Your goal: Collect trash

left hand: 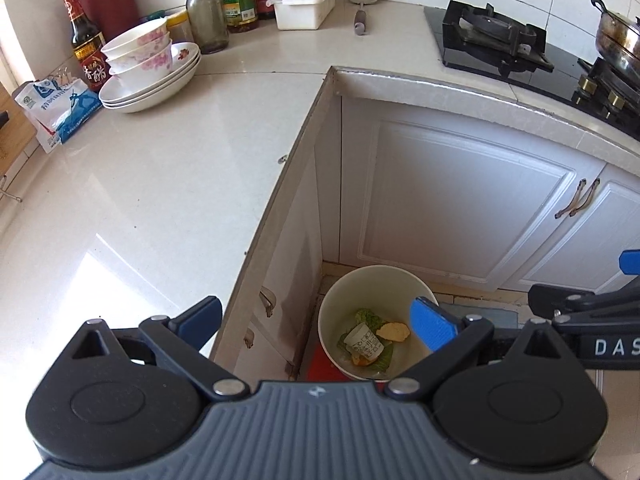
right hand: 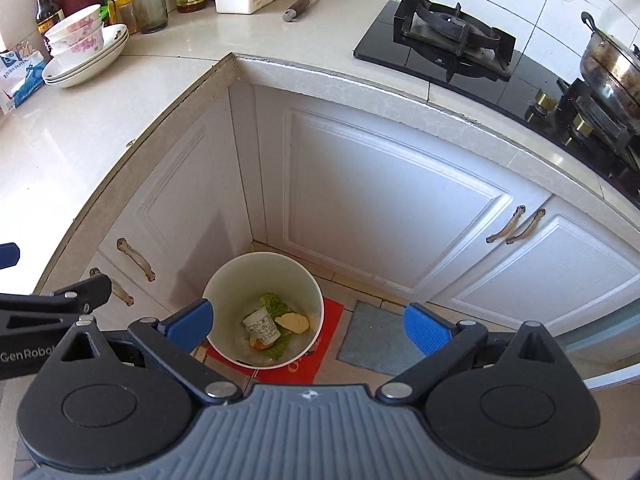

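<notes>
A white round bin (left hand: 340, 300) (right hand: 224, 280) stands on the floor in the corner below the counter. Inside it lie a crumpled paper cup (left hand: 366, 342) (right hand: 262, 325), green leaf scraps (left hand: 366, 316) (right hand: 274, 303) and a pale yellow scrap (left hand: 394, 331) (right hand: 294, 322). My left gripper (left hand: 316, 326) hangs high above the bin, jaws wide open and empty. My right gripper (right hand: 310, 328) is also open and empty above the bin. Each gripper shows at the edge of the other's view.
The L-shaped counter (left hand: 160, 180) carries stacked bowls and plates (left hand: 150, 68), bottles (left hand: 206, 16), a white lidded box (left hand: 304, 4), a spatula (left hand: 362, 4) and a blue bag (left hand: 56, 108). A gas hob (right hand: 452, 40) with a pot (right hand: 612, 68) lies right. A red mat (right hand: 328, 320) and grey mat (right hand: 380, 340) cover the floor.
</notes>
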Tool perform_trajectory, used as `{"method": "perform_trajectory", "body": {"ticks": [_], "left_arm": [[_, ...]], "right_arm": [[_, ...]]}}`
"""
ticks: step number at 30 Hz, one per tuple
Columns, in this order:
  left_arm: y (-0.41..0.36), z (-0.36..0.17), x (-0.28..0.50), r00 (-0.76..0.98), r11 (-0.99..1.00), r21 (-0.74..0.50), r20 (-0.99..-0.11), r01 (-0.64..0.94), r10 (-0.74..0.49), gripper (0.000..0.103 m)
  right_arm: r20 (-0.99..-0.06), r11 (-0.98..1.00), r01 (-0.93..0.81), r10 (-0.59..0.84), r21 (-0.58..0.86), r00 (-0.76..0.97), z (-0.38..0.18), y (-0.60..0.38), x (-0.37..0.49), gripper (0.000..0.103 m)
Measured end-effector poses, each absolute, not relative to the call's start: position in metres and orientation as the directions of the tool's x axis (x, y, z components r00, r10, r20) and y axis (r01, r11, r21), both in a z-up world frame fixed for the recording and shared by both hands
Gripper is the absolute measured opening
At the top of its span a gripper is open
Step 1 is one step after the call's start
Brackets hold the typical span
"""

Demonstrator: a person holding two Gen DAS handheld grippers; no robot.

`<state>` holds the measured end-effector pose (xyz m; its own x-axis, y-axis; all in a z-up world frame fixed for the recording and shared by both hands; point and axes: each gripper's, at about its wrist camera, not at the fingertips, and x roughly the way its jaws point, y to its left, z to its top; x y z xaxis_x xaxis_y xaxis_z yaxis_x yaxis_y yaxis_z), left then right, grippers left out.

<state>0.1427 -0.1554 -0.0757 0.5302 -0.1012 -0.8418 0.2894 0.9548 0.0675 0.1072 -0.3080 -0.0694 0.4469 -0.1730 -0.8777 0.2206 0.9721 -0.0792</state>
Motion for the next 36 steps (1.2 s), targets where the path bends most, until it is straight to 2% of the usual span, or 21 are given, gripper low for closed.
{"method": "perform_trajectory", "body": {"ticks": [36], "left_arm": [[-0.1555,-0.0688,0.1396,0.525,0.960,0.075,-0.847,0.271,-0.082,0.100]], "right_arm": [[-0.879,0.976,0.214,-0.141,-0.045,0.456,-0.0666,-0.3122,0.1044,0.103]]}}
